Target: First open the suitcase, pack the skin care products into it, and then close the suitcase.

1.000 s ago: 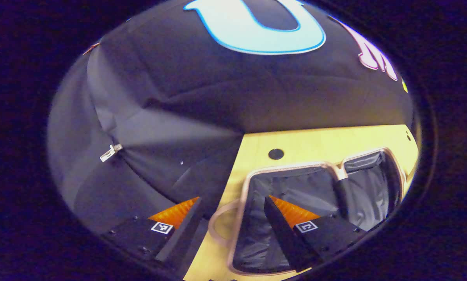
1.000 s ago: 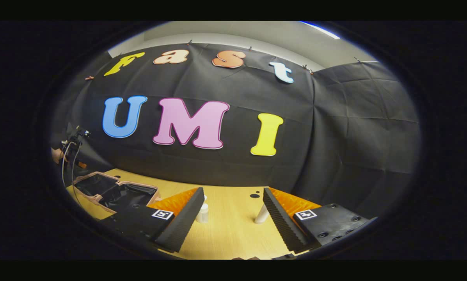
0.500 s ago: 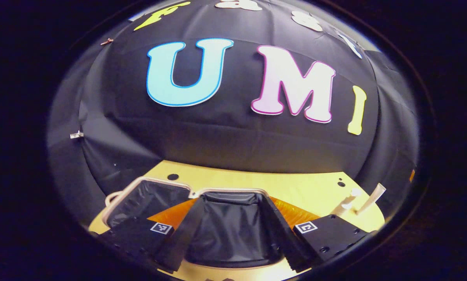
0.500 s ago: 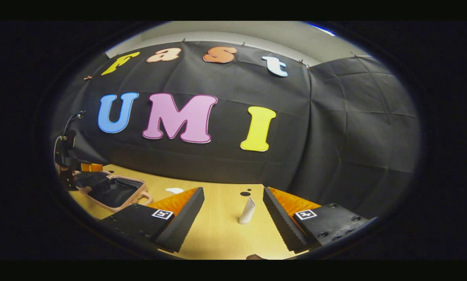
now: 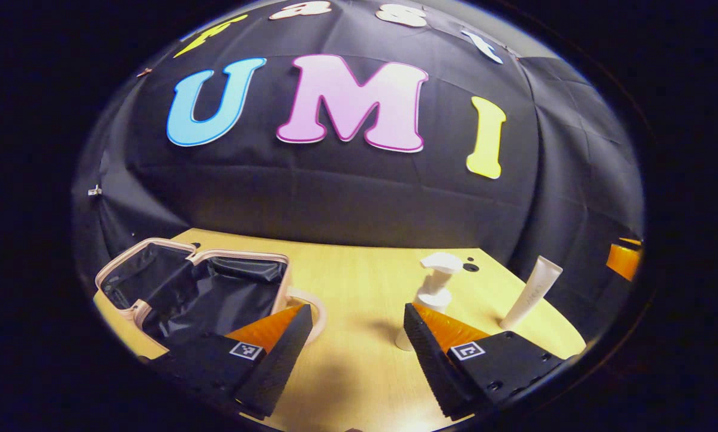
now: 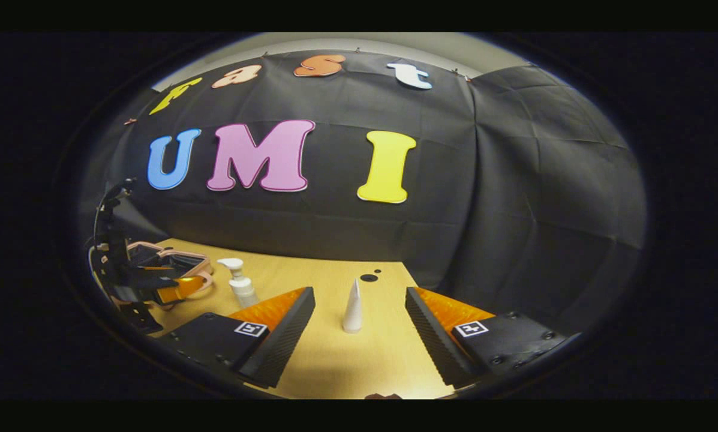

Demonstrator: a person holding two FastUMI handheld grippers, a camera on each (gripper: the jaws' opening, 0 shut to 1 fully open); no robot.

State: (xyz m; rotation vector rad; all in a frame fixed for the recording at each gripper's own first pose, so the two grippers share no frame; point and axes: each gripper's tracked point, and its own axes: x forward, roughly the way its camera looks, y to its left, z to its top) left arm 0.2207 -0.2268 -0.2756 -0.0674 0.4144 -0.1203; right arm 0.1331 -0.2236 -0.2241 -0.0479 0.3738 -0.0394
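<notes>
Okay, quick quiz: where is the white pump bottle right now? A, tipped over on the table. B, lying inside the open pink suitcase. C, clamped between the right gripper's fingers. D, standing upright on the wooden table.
D: the white pump bottle stands upright on the wooden table, beside the open pink suitcase and free of both open grippers.

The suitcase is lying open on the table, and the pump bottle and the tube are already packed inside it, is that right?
Not quite. The suitcase is open, but the pump bottle and the tube stand on the table, outside it, as the left gripper view shows.
</notes>
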